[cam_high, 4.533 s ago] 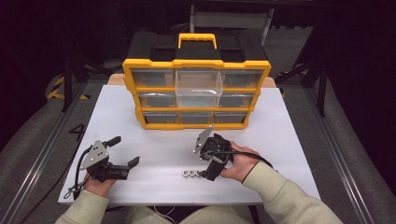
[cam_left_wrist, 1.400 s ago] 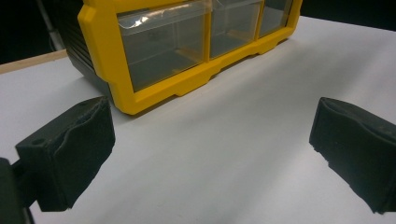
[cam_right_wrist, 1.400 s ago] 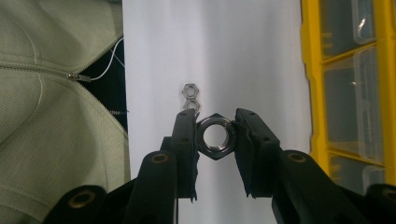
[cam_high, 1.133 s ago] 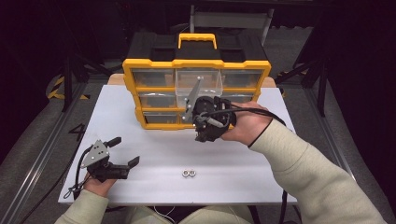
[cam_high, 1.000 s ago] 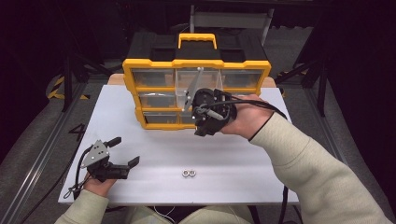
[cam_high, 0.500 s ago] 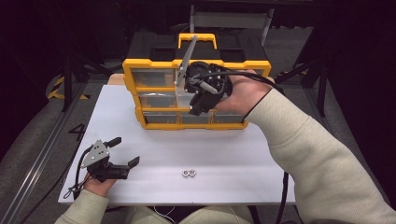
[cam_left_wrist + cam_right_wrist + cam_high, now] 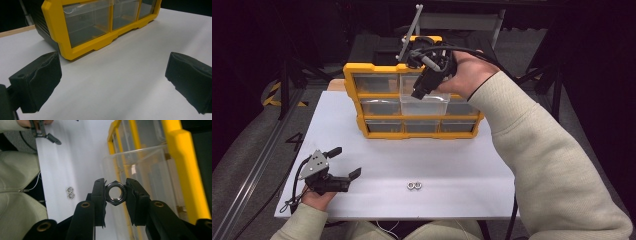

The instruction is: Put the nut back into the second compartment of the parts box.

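At a white table (image 7: 452, 155), open surface lies all around my left gripper (image 7: 343, 165) at the near left corner, and a broad bare stretch separates it from the yellow drawer cabinet (image 7: 412, 107) standing at the far middle. Two loose nuts (image 7: 414, 186) lie side by side close to the near edge, a little right of my left gripper, with clear tabletop on every side of them. The cabinet's middle drawer (image 7: 424, 104) is pulled out toward me, its clear walls jutting past the yellow frame. My right gripper (image 7: 419, 92) hangs above that open drawer, tipped downward, and in the right gripper view my jaws are closed nearly together on a dark hex nut (image 7: 115, 193), which sits squarely between the two pads with its hole facing the camera and the clear drawer (image 7: 140, 170) below and beyond it. My right arm reaches far across the table in a pale sleeve (image 7: 542, 165), hand wrapped around the gripper body, cable looping over the top. My left hand (image 7: 314, 197) rests low near the table's near left edge, holding its gripper level; in the left gripper view my jaws stand wide apart with nothing between them, facing the cabinet's near left corner (image 7: 75, 50) across bare table.
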Available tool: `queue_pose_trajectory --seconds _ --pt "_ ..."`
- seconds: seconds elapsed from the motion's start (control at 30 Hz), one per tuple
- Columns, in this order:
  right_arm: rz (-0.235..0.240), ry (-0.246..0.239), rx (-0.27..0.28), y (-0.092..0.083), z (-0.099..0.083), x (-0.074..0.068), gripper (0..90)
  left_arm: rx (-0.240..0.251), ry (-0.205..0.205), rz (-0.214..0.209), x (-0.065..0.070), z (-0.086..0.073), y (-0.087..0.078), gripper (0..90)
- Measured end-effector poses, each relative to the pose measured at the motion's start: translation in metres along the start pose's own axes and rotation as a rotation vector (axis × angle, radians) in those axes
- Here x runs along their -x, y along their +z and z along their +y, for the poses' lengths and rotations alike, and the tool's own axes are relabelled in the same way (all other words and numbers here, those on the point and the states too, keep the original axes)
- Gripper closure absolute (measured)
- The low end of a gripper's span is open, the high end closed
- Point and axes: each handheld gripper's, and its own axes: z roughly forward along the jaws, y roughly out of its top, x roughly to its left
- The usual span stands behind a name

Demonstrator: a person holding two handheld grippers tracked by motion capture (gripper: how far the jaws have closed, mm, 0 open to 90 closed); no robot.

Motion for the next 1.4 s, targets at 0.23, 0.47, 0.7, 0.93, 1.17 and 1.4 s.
queue_pose_trajectory --seconds 0.23,0.47,0.7,0.93,1.17,1.4 --pt "-0.021 0.039 -0.016 0.006 0.004 0.020 69.9 -0.007 0.002 -0.002 -0.001 0.000 -0.001 1.4" --pt "-0.020 0.059 -0.034 0.018 0.006 0.031 69.8 -0.021 0.004 -0.003 -0.002 0.000 -0.002 1.4" --pt "0.006 0.055 -0.047 0.037 0.007 0.032 69.8 -0.022 0.003 -0.003 -0.002 0.000 -0.002 1.4" --pt "0.032 0.061 -0.057 0.057 0.007 0.034 69.8 -0.017 0.003 0.003 -0.001 -0.001 0.000 1.5" --pt "0.029 0.064 -0.080 0.067 0.008 0.034 69.8 -0.022 0.001 0.000 -0.001 -0.001 0.000 1.5" --pt "0.024 0.069 -0.081 0.069 0.009 0.034 69.3 -0.019 -0.004 0.001 -0.002 -0.001 0.000 1.6"
